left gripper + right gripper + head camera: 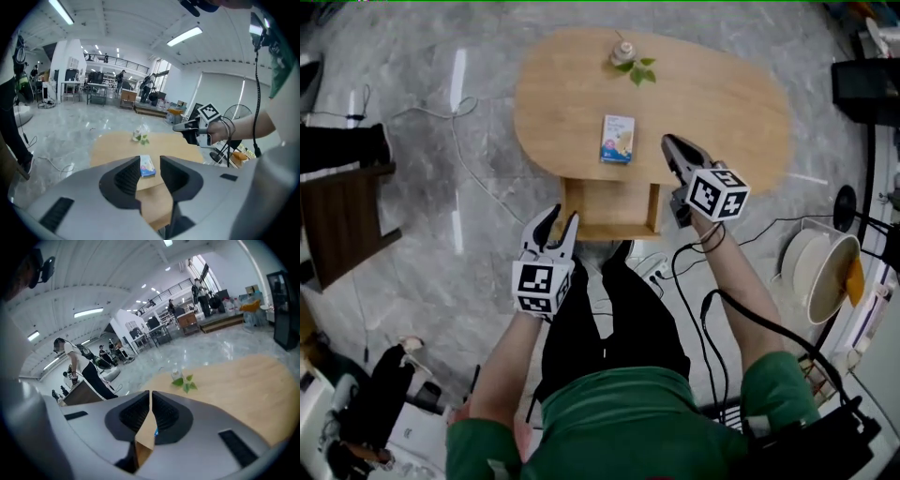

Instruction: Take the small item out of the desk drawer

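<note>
Head view: the small box lies on the counter, at 12 o'clock from the open drawer. The left tool hovers at the drawer's 7 o'clock, and the right tool at the box's 3 o'clock.

Left gripper view: its jaws stand released, gripping nothing.

Right gripper view: its jaws are clenched together, empty. A plant stands at 1 o'clock.

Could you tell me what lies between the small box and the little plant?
Nothing: the head view shows only bare tabletop between the small box and the little plant.
</note>
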Motion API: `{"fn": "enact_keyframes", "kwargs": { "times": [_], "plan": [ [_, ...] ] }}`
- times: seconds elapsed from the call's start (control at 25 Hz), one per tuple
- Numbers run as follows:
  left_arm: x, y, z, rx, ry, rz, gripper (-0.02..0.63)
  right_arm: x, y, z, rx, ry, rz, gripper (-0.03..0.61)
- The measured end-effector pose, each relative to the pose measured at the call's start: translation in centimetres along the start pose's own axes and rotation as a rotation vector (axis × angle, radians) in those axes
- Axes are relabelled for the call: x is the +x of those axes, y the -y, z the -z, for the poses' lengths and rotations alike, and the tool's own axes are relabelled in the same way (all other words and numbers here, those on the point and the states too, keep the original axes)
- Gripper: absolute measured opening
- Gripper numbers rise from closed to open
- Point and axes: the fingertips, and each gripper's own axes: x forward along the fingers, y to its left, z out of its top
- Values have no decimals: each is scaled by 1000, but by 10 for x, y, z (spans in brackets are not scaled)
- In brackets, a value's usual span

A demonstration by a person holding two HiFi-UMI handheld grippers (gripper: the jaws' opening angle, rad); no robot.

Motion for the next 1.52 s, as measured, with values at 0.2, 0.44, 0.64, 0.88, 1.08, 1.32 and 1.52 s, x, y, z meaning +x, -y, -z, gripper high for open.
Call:
{"fn": "enact_keyframes", "kwargs": {
  "times": [0.2, 0.44, 0.64, 0.88, 1.08, 1.32, 1.52],
  "plan": [
    [-26, 8, -121, 75, 158, -35, 143, -82, -42, -104, -62, 241, 52, 34],
    [-93, 45, -228, 103, 330, -84, 72, -183, -124, -177, -172, 382, 93, 25],
    [-143, 89, -296, 228, 479, -65, 40, -241, -188, -218, -342, 489, 115, 25],
    [-193, 127, -350, 283, 606, -26, 33, -294, -233, -245, -500, 592, 170, 25],
    [-238, 148, -383, 282, 689, -4, 33, -343, -263, -256, -540, 663, 210, 25],
    [-276, 169, -407, 301, 771, 33, 34, -384, -305, -268, -632, 755, 217, 25],
    [-287, 178, -408, 292, 786, 73, 34, -401, -321, -268, -665, 782, 239, 25]
  ]
}}
